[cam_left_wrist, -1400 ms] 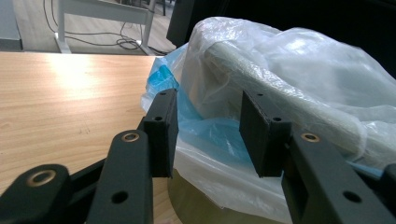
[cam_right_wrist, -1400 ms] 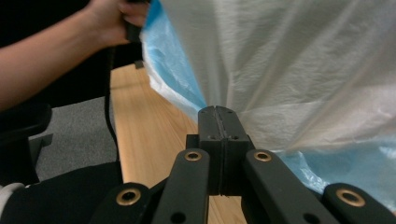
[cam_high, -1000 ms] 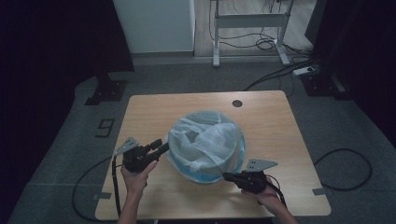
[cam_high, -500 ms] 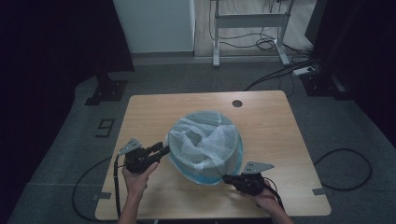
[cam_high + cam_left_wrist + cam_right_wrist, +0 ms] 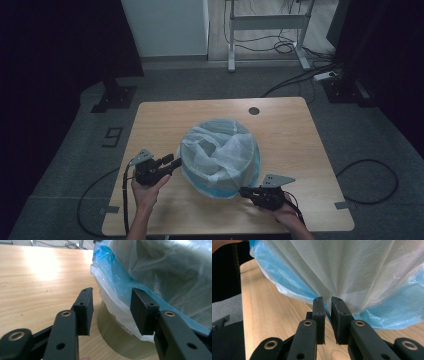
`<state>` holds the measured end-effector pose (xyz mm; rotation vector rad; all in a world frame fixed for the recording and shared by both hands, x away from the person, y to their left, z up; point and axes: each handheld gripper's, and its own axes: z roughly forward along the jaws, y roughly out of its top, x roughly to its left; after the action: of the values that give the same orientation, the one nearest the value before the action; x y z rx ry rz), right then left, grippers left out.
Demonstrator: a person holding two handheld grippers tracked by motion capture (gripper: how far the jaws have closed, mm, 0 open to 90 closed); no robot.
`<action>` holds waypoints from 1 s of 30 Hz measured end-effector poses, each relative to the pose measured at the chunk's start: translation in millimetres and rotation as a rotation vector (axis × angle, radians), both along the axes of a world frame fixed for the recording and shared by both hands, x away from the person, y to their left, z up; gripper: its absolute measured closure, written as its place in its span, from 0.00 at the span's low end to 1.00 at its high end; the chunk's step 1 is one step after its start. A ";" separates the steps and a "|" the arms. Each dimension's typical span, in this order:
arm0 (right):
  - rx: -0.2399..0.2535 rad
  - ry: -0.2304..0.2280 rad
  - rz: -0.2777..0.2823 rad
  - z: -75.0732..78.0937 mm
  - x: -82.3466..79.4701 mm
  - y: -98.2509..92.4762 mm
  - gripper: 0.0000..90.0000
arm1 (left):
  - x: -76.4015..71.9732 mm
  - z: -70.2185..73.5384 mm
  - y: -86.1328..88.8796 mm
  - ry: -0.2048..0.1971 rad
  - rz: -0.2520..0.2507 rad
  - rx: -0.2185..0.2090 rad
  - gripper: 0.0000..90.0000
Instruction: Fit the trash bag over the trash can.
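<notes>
bin: round bin point(image 5: 220, 182) sits mid-table, toward the near edge, lined with a white bag point(image 5: 220, 150) over a blue bag point(image 5: 235, 192). In the left gripper view the pale bin wall point(image 5: 112, 327) shows below the bag hems.
hidden: bin wall is mostly covered by the draped bags in the high view; bin base can't be made out there. Bag mouth is crumpled inward, so the inside of the bin is not visible.
left gripper: left gripper point(image 5: 172, 162) is at the bin's left side, jaws apart. In the left gripper view the bag hem point(image 5: 120, 307) hangs in the gap and lies against the right-hand pad; the other pad stands clear of it. Not a pinch.
right gripper: right gripper point(image 5: 245, 191) is at the bin's near-right side. Its jaws have just been easing apart; a narrow slot shows between the pads point(image 5: 319, 312), and a fold of blue and white film runs into that slot. Can't tell if the pads still press on it.
cut off: both forearms run off the bottom of the high view; the right hand point(image 5: 282, 212) is partly under its gripper.
edges: table point(image 5: 160, 120) is bare wood at the back, left and right of the bin. Cable hole point(image 5: 254, 110) near the far edge. The right gripper is close to the near edge.
floor: cables point(image 5: 370, 175) loop on the floor right of the table.
</notes>
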<state>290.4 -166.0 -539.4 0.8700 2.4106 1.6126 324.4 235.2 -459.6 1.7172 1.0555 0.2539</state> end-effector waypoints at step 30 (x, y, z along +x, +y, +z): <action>0.124 -0.120 -0.094 21.6 -19.6 -19.8 0.44 | -9.8 3.5 8.5 -0.014 0.005 0.059 0.56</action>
<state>270.8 -185.8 -517.8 0.8647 2.1772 1.7413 314.6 243.7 -456.1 1.7632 1.0514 0.3030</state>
